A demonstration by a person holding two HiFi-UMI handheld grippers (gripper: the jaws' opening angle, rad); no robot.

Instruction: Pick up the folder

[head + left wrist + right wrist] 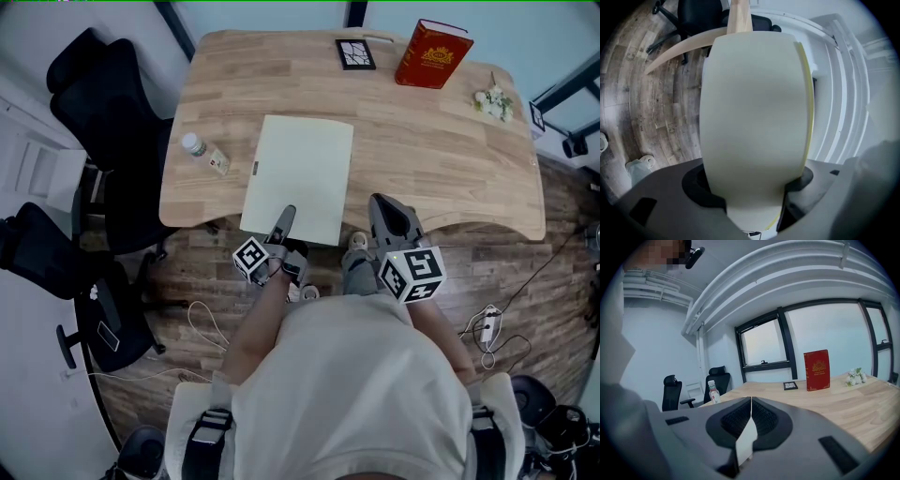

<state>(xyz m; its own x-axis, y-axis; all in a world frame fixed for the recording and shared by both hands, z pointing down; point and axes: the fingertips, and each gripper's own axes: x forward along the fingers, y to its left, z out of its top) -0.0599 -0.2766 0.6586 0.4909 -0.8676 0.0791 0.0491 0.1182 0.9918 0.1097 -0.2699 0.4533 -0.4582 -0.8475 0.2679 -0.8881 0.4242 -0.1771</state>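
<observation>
A pale cream folder (300,173) lies flat on the wooden table (441,159), its near end sticking out over the front edge. My left gripper (286,214) is at that near end, one jaw lying on top of the folder. In the left gripper view the folder (754,117) fills the gap between the widely spread jaws of that gripper (747,180), a yellow edge showing at its right side; I see no pad pressing on it. My right gripper (386,208) hovers at the table's front edge, right of the folder. Its jaws (751,401) meet, with nothing held.
A red book (432,53) stands at the far side, beside a small black frame (355,53). White flowers (493,101) lie far right and a small bottle (194,145) near the left edge. Black office chairs (103,103) stand left of the table, and cables (487,328) lie on the floor.
</observation>
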